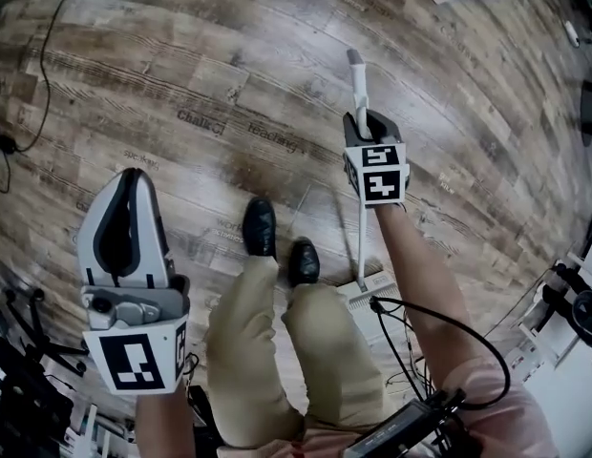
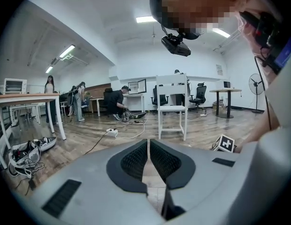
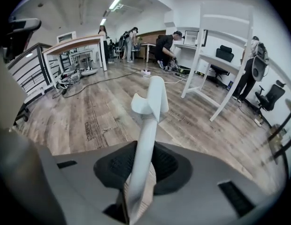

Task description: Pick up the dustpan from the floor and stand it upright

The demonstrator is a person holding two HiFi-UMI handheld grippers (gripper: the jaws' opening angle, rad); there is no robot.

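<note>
Grips white long-handled plastic dustpan [image 3: 148, 125] by its shaft in right gripper [image 3: 143, 165], 1 o'clock of black shoes [image 1: 260, 227]; stands near upright already, pan seemingly on wood-plank floor [image 1: 181, 113]. Holds left gripper [image 2: 149, 161] closed, empty, at 8 o'clock. Likely left: steadying, release.

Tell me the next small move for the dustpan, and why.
Probably lower the dustpan a touch to seat its pan on the floor. The right gripper is shut on the handle, which stands near upright, and the pan is down by the shoes, but contact with the floor is unclear.
</note>
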